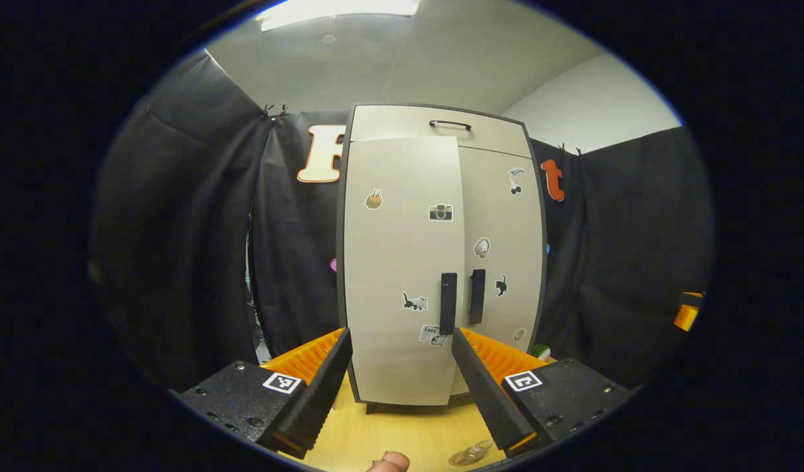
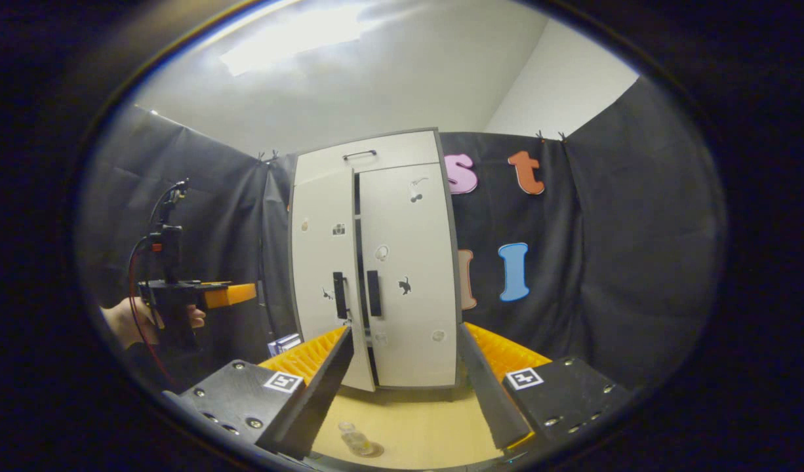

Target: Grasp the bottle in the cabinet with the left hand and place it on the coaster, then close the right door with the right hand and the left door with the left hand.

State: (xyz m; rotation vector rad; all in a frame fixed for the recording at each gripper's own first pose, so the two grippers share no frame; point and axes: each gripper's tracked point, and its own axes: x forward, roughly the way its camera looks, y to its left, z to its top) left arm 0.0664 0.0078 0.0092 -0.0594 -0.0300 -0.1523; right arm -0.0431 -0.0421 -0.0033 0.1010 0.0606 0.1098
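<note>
Grey left door [image 1: 402,275] stands just ajar ahead of the wide, empty left claw [image 1: 402,393], bottle [image 2: 357,440] already on the coaster below the wide right claw [image 2: 405,393], so push flat near the handle [image 1: 448,303].

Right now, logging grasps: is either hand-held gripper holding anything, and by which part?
Nothing is held: left hand-held gripper and right hand-held gripper are both open and empty.
</note>
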